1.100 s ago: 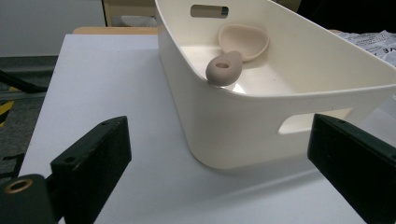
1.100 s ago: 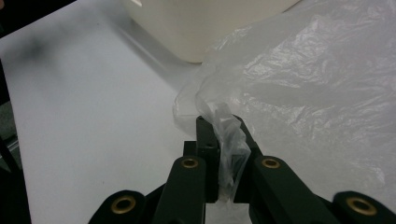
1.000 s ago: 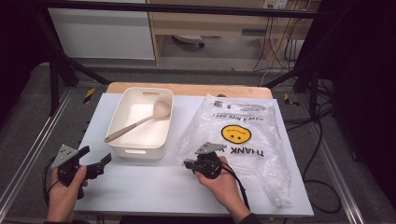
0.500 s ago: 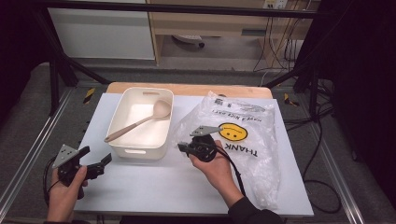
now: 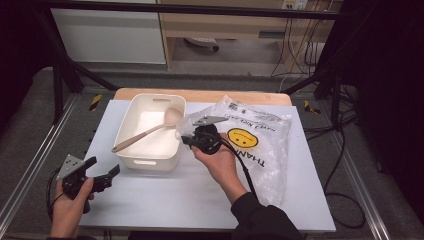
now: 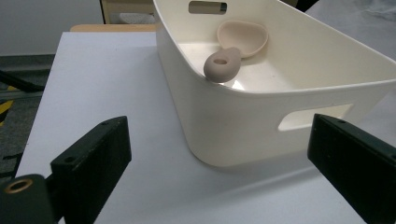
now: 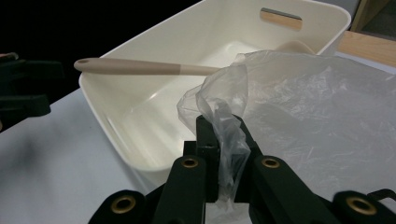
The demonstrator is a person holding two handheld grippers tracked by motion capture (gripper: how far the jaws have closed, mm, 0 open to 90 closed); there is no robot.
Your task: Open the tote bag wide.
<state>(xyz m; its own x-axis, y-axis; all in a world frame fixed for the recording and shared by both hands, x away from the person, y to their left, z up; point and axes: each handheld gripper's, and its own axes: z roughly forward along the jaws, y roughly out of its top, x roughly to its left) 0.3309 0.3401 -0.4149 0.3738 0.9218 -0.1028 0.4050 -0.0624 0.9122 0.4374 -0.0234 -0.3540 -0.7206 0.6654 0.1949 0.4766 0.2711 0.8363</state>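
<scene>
Beside tub (image 5: 150,131), right gripper (image 5: 192,141) clenched on bag (image 5: 260,145) edge: thin, limp, slippery film; pinch bunched rim. Left gripper (image 5: 102,172) released, empty.

The left tongs (image 5: 109,172) sit low at the near left, held in the person's left hand (image 5: 70,202), their jaws standing wide apart with nothing between them. The right tongs (image 5: 186,140) are lifted forward on an outstretched forearm in a dark sleeve, gripped by the right hand (image 5: 220,162), jaws pressed together.
</scene>
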